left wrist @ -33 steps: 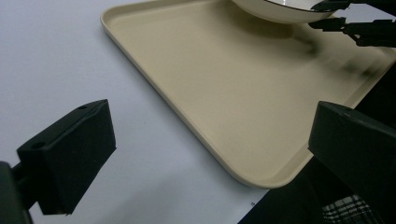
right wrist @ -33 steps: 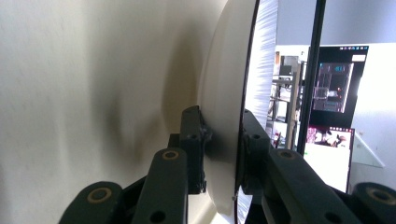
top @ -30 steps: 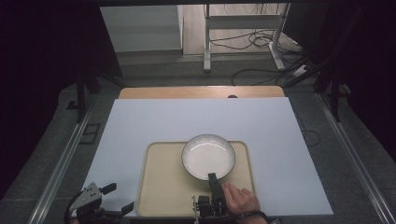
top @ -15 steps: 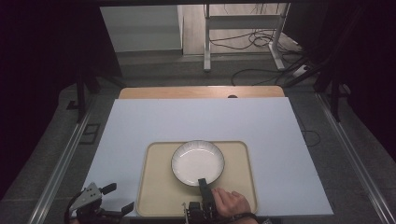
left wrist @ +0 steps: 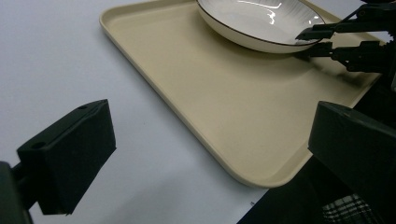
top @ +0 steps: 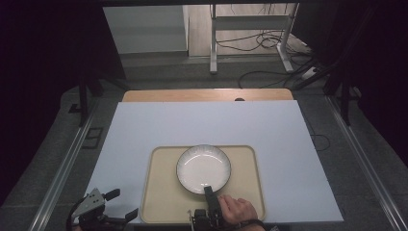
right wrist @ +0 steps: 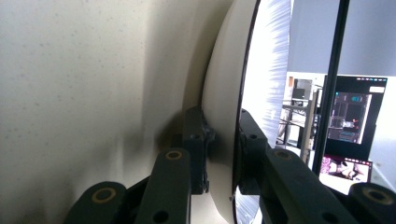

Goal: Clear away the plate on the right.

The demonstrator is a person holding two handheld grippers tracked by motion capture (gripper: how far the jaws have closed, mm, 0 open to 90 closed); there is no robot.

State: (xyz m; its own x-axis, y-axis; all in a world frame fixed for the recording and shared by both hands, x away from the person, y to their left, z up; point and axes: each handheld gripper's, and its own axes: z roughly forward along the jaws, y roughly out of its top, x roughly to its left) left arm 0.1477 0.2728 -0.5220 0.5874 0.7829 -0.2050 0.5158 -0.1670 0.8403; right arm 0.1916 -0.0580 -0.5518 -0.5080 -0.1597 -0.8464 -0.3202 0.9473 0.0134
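Note:
A white plate (top: pixel 203 167) with a dark rim lies on a beige tray (top: pixel 163 192) near the table's front edge. My right gripper (top: pixel 210 191) is shut on the plate's near rim, one jaw above it and one below, with a hand behind it. Its jaws have just been closing with the rim between them. In the right gripper view, turned on its side, the pads (right wrist: pixel 196 140) press the plate (right wrist: pixel 224 93) next to the tray (right wrist: pixel 93 93). My left gripper (top: pixel 121 204) stands open, holding nothing, beside the tray's left front corner. The left gripper view shows the plate (left wrist: pixel 261 21) and the right gripper (left wrist: pixel 313 39).
A white sheet (top: pixel 207 125) covers the table, with a wooden strip (top: pixel 207 95) at its far edge. Metal rails (top: pixel 62 168) run along both sides. Cables (top: pixel 269 45) and a stand's legs lie on the floor beyond.
The plate and my right gripper have shifted left and a little nearer on the tray. The left gripper has stayed where it was.

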